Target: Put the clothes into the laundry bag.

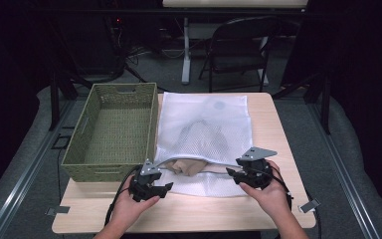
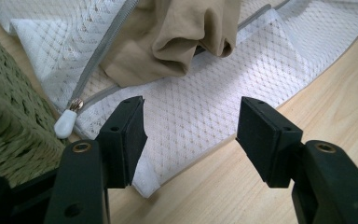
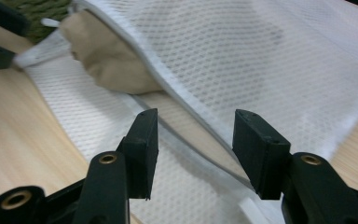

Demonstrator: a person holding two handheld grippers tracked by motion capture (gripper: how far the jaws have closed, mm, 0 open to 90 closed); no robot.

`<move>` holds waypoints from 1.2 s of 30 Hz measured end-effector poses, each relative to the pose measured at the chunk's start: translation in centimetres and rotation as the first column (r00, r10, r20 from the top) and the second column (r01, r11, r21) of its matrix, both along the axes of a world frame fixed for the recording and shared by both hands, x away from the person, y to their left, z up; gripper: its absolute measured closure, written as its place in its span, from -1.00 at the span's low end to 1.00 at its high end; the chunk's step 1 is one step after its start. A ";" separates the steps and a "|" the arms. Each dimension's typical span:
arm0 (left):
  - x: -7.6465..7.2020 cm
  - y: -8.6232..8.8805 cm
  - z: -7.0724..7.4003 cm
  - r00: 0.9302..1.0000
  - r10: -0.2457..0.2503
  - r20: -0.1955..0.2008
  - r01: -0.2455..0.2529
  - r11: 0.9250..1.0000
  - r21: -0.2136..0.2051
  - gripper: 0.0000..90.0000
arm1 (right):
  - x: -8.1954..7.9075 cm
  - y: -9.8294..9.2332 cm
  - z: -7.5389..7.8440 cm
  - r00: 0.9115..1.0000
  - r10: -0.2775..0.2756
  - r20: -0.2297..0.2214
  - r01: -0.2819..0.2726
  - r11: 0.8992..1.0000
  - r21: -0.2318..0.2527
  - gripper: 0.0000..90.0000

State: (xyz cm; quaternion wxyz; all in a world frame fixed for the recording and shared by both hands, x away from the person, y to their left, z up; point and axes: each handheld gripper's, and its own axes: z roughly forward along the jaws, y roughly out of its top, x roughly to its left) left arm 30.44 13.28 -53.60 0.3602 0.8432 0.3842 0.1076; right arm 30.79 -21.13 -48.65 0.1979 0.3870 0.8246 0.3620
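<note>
A white mesh laundry bag lies flat on the wooden table, its zipped mouth open toward me. Tan cloth pokes out of that opening, and a darker shape shows through the mesh farther in. My left gripper hovers open over the bag's near left corner, close to the white zipper pull and the tan cloth. My right gripper stands open over the bag's near right edge, its jaws straddling the grey zipper line, with the tan cloth ahead of it.
A green woven basket stands on the table's left half, touching the bag's left side. Bare wood runs along the near edge. A folding chair and table legs stand on the floor beyond the far edge.
</note>
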 end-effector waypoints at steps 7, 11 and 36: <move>0.0 -0.1 0.0 1.000 0.001 0.011 -0.002 1.000 0.006 -0.09 | 0.4 -2.6 -0.8 0.993 -0.114 -0.016 0.114 0.994 0.003 0.04; -0.1 0.0 -0.1 1.000 0.006 0.018 -0.007 1.000 0.010 -0.10 | 0.4 -3.8 -1.5 0.986 -0.161 -0.046 0.161 0.987 -0.001 -0.02; -0.3 -0.1 -0.4 0.999 0.011 0.040 -0.012 0.999 0.034 -0.14 | 1.2 -5.8 -6.7 0.961 -0.219 -0.171 0.230 0.972 0.049 -0.18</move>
